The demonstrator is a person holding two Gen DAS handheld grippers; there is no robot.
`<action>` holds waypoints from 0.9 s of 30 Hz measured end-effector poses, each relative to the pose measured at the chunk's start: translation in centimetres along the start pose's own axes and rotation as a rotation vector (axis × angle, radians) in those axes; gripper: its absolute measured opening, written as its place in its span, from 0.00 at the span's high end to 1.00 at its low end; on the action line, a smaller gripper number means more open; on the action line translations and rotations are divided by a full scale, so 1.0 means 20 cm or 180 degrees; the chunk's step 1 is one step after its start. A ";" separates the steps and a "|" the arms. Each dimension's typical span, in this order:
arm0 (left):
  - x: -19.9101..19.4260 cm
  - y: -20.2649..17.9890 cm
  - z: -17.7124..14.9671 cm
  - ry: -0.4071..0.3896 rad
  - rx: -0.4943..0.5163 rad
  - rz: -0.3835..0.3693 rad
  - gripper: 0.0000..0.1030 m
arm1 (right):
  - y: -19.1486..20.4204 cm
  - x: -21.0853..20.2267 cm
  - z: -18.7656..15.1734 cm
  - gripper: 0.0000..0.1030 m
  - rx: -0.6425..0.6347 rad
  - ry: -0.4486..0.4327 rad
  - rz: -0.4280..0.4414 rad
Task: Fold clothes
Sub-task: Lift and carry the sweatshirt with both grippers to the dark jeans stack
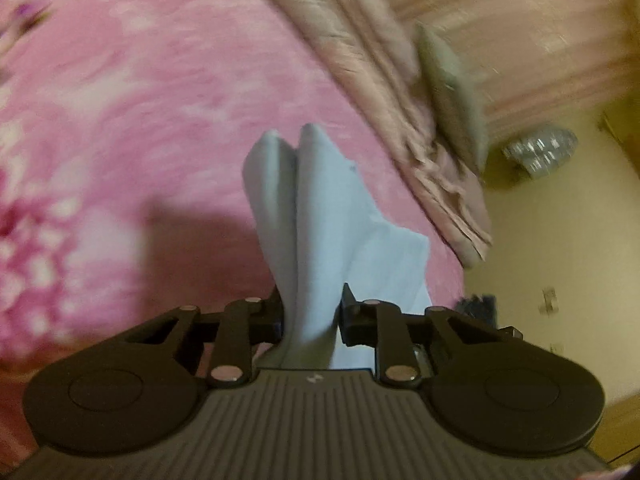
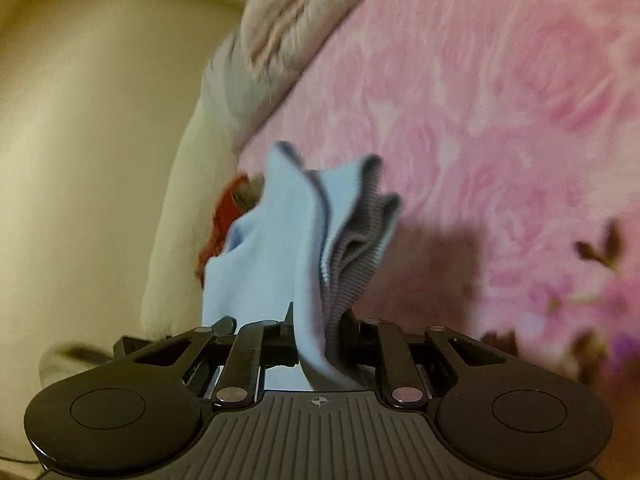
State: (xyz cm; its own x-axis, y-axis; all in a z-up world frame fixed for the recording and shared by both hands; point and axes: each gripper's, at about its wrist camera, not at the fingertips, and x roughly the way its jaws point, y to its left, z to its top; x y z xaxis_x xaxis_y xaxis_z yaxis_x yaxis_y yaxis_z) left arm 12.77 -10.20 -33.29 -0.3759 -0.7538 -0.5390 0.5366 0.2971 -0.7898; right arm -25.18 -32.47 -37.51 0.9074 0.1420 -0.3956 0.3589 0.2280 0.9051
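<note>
A light blue garment [image 1: 320, 208] with grey ribbed cuffs hangs above a pink flowered bedspread [image 1: 140, 100]. My left gripper [image 1: 310, 312] is shut on one bunched end of it; two rounded folds stick up past the fingers. My right gripper [image 2: 318, 328] is shut on the other end of the garment [image 2: 276, 248], where the grey ribbed edge [image 2: 356, 256] fans out to the right. Both views are blurred. The cloth between the two grippers is out of sight.
A beige-pink quilt [image 1: 400, 80] lies along the bed's edge, with a grey pillow [image 1: 452, 92] beside it. Yellow floor [image 1: 560, 240] and a shiny bag [image 1: 540, 152] lie beyond. In the right wrist view the bedspread [image 2: 480, 100] fills the right, a red item [image 2: 224, 216] peeks behind the garment, and a cream wall [image 2: 80, 160] is at left.
</note>
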 end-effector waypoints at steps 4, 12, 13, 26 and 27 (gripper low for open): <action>0.03 -0.42 0.12 0.0281 0.0273 -0.0240 0.81 | 0.24 -0.41 -0.01 0.84 0.0113 -0.0439 -0.0087; 0.41 -1.27 0.21 0.0976 0.0875 -0.0813 0.81 | 0.65 -1.21 -0.07 0.84 0.0257 -0.1590 -0.0470; 0.50 -1.37 0.19 0.1084 0.0953 -0.0881 0.81 | 0.63 -1.30 -0.10 0.84 0.0321 -0.1734 -0.0512; 1.95 -2.59 -0.38 0.2006 0.1439 -0.1253 0.82 | 0.11 -2.61 0.08 0.84 0.0858 -0.2938 -0.0893; 2.07 -2.67 -0.41 0.2025 0.1437 -0.1253 0.82 | 0.06 -2.71 0.12 0.84 0.0885 -0.2962 -0.0902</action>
State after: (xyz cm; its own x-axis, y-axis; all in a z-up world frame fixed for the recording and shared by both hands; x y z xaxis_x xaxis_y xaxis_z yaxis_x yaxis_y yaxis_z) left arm -37.60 -52.46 -15.77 -0.8750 -0.2427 -0.4189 0.4764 -0.2781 -0.8341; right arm -73.46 -42.22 -14.64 0.5484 -0.7170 -0.4302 0.5181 -0.1125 0.8479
